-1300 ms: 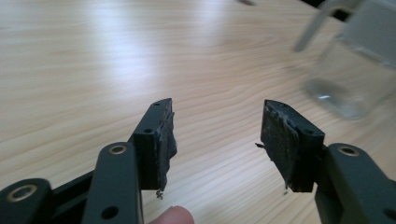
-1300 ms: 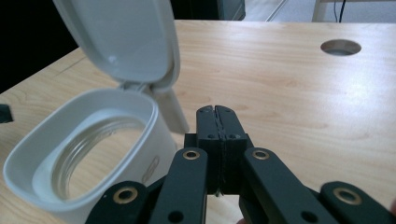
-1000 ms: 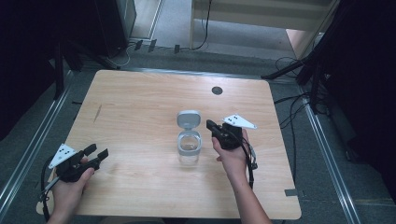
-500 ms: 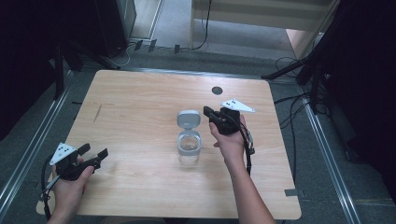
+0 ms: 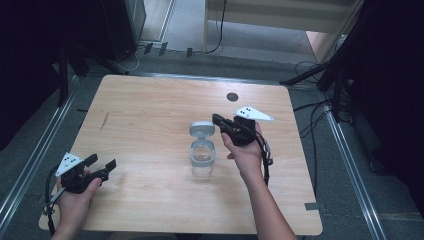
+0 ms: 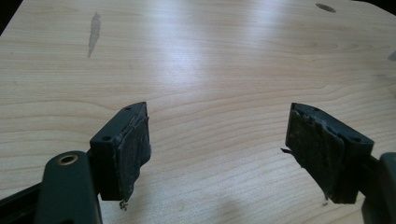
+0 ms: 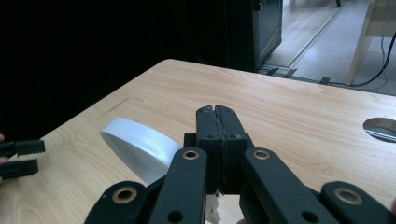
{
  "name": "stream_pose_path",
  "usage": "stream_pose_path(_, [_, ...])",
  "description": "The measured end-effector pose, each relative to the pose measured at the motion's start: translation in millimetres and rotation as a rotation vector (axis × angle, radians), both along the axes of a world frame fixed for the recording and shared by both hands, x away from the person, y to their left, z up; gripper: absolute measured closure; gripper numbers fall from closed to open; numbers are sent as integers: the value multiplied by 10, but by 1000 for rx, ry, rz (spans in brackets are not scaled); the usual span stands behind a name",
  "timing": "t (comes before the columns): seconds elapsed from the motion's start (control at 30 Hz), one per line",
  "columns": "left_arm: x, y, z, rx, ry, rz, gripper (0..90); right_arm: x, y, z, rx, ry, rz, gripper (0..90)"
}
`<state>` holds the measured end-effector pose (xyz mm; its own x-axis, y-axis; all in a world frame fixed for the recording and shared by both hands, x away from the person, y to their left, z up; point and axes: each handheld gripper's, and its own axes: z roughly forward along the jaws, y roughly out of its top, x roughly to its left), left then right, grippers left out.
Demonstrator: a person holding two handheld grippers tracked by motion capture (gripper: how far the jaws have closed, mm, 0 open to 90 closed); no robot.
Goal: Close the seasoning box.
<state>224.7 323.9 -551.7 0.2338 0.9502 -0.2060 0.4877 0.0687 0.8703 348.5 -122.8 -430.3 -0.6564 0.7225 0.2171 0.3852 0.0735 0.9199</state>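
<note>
A clear jar (image 5: 202, 161) stands near the middle of the wooden table (image 5: 150, 105), its white hinged lid (image 5: 201, 128) flipped open toward the far side. My right gripper (image 5: 216, 119) is shut, with its tips just right of the lid and raised a little above it. In the right gripper view the shut jaws (image 7: 217, 110) stand in front of the white lid (image 7: 135, 140), and I see nothing between them. My left gripper (image 5: 101, 162) is open over bare wood near the front left corner, its pads (image 6: 133, 147) wide apart and empty.
A round cable hole (image 5: 232, 96) sits in the table behind the right gripper. A dark streak (image 5: 104, 121) marks the wood at the left. Cables and dark stands (image 5: 320, 75) line the floor around the table.
The right gripper has moved away from me and slightly left, from beside the jar to beside the lid. The left hand has drawn back a little toward the front corner.
</note>
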Motion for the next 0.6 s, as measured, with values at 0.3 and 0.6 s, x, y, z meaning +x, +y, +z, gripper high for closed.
stream_pose_path(0.3, [1, -1, 0, 1, 1, 1, 221, -249, -110, -83, -21, -11, 16, 900])
stream_pose_path(0.6, [0, 0, 1, 5, 3, -2, 223, -341, -302, -163, -63, -31, -71, 334])
